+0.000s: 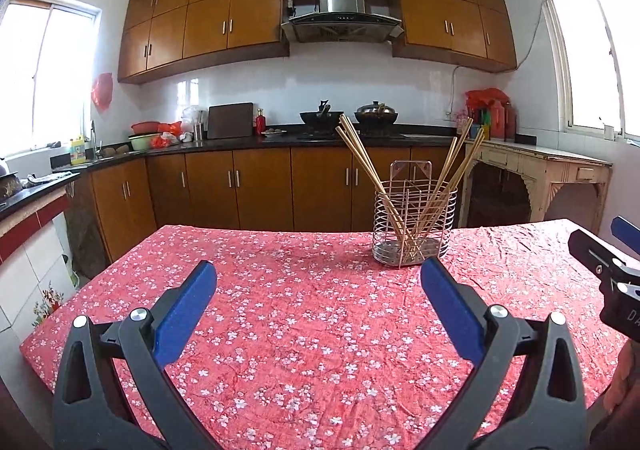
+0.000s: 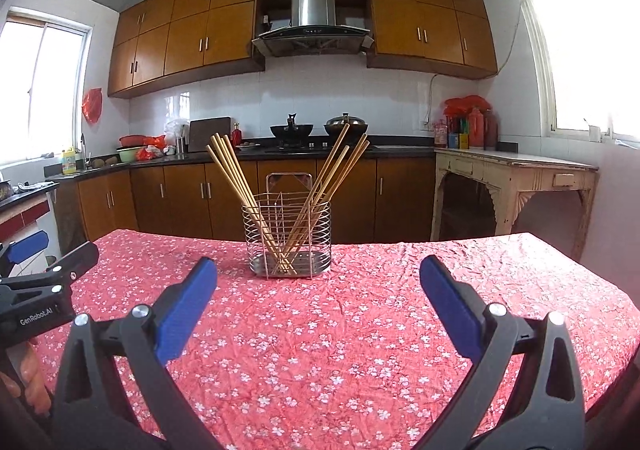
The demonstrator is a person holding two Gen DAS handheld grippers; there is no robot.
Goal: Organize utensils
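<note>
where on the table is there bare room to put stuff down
Bare cloth lies between the chopstick holder and both open grippers, left gripper and right gripper. The tablecloth right of the holder is bare too, and so is the left stretch in the left wrist view. Only the holder, bristling with chopsticks, is crowded.

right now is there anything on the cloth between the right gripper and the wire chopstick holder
Nothing: the right wrist view shows only bare red floral tablecloth between the open right gripper and the round metal wire holder of wooden chopsticks.
</note>
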